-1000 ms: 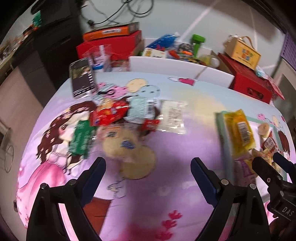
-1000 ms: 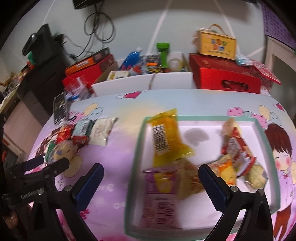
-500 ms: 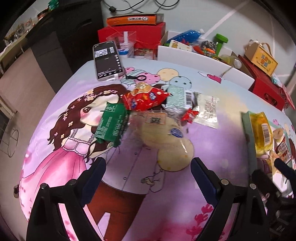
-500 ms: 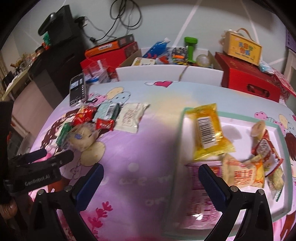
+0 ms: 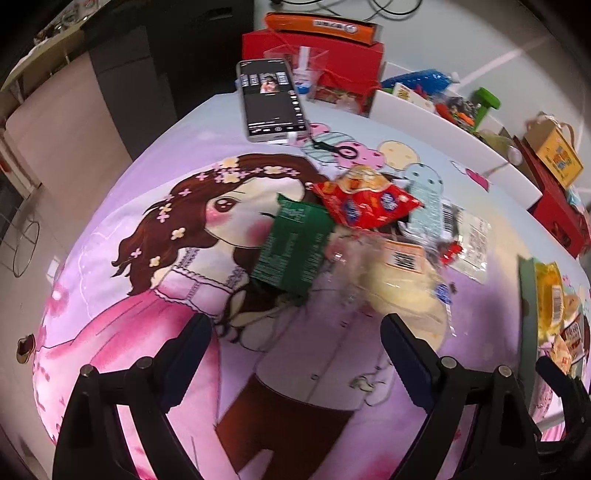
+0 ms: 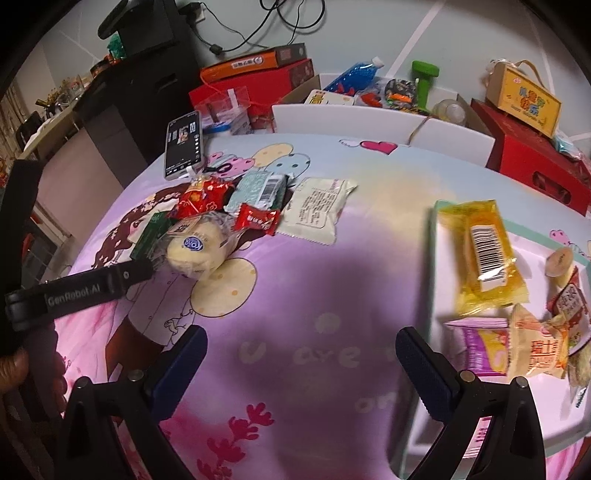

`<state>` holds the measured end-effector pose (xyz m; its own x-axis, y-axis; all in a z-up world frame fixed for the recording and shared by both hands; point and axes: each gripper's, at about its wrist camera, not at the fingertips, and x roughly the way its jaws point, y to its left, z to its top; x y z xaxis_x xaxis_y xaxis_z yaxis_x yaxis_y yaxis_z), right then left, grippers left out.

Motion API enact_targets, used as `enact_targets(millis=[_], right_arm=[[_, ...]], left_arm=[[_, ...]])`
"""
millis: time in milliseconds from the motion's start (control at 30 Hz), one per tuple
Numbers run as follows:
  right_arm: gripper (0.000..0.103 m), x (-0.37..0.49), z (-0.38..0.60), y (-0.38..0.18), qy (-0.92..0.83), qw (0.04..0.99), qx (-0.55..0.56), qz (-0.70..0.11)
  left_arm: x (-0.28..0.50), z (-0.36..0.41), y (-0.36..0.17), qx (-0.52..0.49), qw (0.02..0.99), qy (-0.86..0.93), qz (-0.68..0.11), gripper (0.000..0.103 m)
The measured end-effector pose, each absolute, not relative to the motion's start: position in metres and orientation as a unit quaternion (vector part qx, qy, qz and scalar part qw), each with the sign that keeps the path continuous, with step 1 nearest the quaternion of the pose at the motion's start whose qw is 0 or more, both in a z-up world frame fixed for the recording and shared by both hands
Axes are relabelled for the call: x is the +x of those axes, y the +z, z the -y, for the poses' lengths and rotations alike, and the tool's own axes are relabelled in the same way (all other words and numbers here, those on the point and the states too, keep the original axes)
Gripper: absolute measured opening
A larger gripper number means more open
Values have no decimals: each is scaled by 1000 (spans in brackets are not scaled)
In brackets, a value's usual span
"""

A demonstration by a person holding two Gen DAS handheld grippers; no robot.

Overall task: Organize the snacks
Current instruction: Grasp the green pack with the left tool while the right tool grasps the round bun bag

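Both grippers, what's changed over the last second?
Both swung away from the tray toward the loose snack pile: the left gripper now faces the green packet, the right gripper bare cloth. Neither took or released anything. Both stay open and empty; snacks and phone unmoved.

We take this for a lived-in room of a home. The table (image 6: 295,295) wears a cartoon-printed cloth of a girl in a pink dress. At its far edge stand red gift boxes (image 6: 535,158), a yellow carry-box (image 6: 522,98) with handles, and a white bin (image 6: 369,122) full of toys and bottles. A phone (image 5: 271,99) lies at the far left, cables (image 6: 258,26) trail on the wall, and a dark cabinet (image 6: 122,96) stands to the left.
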<state>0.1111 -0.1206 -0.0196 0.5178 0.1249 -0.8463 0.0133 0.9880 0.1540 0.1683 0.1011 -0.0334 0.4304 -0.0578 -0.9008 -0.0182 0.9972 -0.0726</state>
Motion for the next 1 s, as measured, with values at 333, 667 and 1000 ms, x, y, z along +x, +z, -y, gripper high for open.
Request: enact_targets(millis=[333, 667, 1000], right_arm=[[103, 130, 106, -24, 40, 863, 77, -499], [103, 165, 96, -12, 64, 865, 118, -483], [100, 208, 81, -26, 94, 839, 174, -506]], left_arm=[[188, -121, -43, -49, 847, -13, -529, 93], [202, -126, -50, -49, 853, -19, -519, 93], [218, -122, -65, -36, 861, -25, -507, 93]])
